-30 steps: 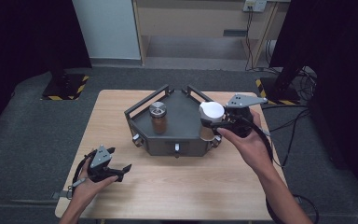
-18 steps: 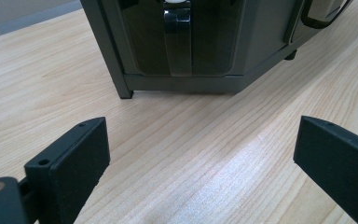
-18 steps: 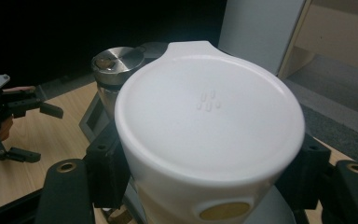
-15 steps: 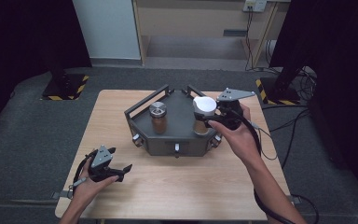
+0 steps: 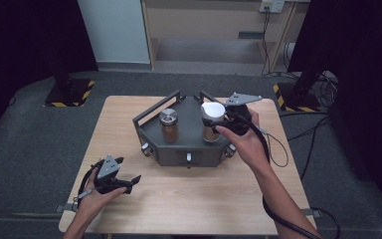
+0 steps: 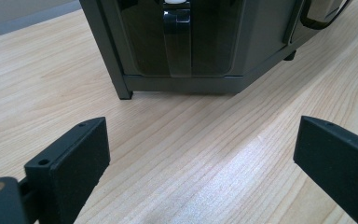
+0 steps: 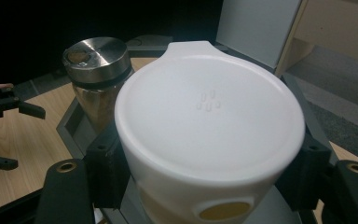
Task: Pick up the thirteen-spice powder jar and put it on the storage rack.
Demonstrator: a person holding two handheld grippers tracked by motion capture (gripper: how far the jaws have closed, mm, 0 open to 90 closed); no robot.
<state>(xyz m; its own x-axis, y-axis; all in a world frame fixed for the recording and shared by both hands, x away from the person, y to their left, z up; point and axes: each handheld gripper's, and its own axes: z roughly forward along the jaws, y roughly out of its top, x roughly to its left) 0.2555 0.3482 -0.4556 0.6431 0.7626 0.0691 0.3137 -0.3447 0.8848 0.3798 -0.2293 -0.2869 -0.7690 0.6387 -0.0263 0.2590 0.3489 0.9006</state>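
Observation:
A dark grey rack (image 5: 186, 149) with black handles stands mid-table. In its left side stands a brown spice jar with a steel lid (image 5: 168, 124) (image 7: 98, 60). My right gripper (image 5: 223, 122) is shut on a white-lidded jar (image 5: 212, 119) (image 7: 209, 130), gripping it just under the lid over the rack's right side; whether its base rests on the rack is hidden. My left gripper (image 5: 129, 181) lies low on the table's front left, jaws open and empty (image 6: 200, 154), facing the rack's front wall (image 6: 182, 46).
The wooden table (image 5: 199, 199) has bare surface in front of the rack and at both sides. A cable (image 5: 278, 149) trails from the right gripper across the table's right part. Grey carpet surrounds the table; dark curtains hang at both sides.
My right gripper has carried the white-lidded jar leftward and slightly down, from the rack's right edge to over its right side. The left gripper has stayed put.

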